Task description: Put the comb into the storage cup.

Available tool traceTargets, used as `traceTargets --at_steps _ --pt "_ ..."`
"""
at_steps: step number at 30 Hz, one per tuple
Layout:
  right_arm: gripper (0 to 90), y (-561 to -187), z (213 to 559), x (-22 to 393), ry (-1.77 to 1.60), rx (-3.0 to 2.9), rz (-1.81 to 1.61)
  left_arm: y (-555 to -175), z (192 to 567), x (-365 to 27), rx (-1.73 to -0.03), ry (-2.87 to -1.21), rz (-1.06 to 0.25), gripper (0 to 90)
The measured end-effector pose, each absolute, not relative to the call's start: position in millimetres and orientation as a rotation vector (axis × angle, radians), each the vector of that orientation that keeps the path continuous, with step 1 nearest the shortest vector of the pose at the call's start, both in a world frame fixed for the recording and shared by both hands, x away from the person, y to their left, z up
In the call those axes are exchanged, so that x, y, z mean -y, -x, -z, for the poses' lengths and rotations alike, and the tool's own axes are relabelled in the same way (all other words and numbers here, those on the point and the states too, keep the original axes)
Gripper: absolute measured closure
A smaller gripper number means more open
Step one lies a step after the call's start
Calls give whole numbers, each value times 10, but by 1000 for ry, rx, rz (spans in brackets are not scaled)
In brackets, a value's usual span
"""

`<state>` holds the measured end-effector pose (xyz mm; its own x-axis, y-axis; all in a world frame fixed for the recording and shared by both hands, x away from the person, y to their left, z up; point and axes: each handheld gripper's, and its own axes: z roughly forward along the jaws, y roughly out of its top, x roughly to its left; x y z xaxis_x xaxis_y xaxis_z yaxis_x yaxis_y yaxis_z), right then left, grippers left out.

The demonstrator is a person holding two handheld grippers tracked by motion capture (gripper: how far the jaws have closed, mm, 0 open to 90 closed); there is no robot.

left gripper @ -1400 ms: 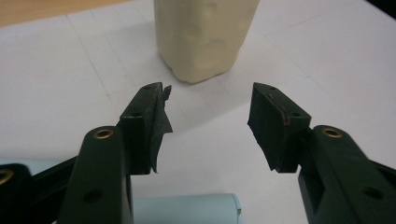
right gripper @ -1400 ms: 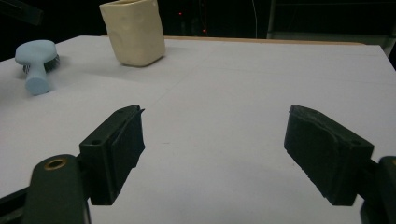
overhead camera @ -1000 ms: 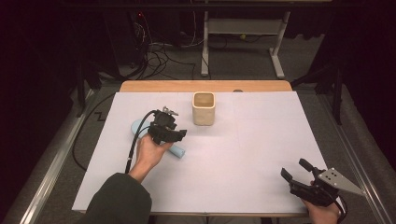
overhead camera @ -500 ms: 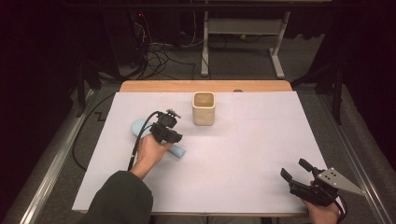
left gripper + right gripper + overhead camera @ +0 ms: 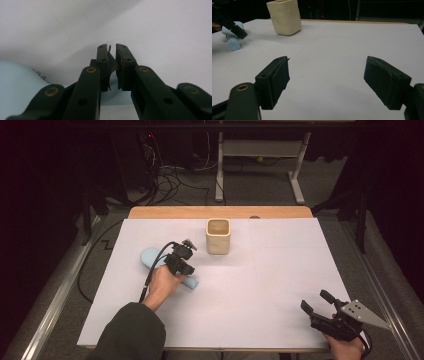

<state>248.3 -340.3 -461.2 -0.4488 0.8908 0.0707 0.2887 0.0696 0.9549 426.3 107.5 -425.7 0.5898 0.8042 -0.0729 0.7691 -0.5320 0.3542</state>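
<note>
A light blue handled thing lies on the white table, left of centre. My left gripper is down over its handle. In the left gripper view its jaws have just been closing and stand almost together. I see nothing between the pads, and the blue thing lies beneath and behind them. The right gripper view shows that gripper resting across the blue thing. My right gripper is held still at the near right corner, its jaws wide apart over bare table.
A cream square cup stands upright at the back centre, just right of the left gripper; the right gripper view has it at the top left. A wooden strip edges the table's far side. A black cable trails from the left gripper.
The left hand has sunk a little onto the blue thing and its jaws have come together. The right hand and gripper have not moved.
</note>
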Motion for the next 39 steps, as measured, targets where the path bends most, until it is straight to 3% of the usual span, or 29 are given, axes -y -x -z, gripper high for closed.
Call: traceTargets --at_steps 39 --pt "213 -2488 4618 3397 -1178 -1804 -1386 -4021 4306 -1161 -1224 -2485 -87 858"
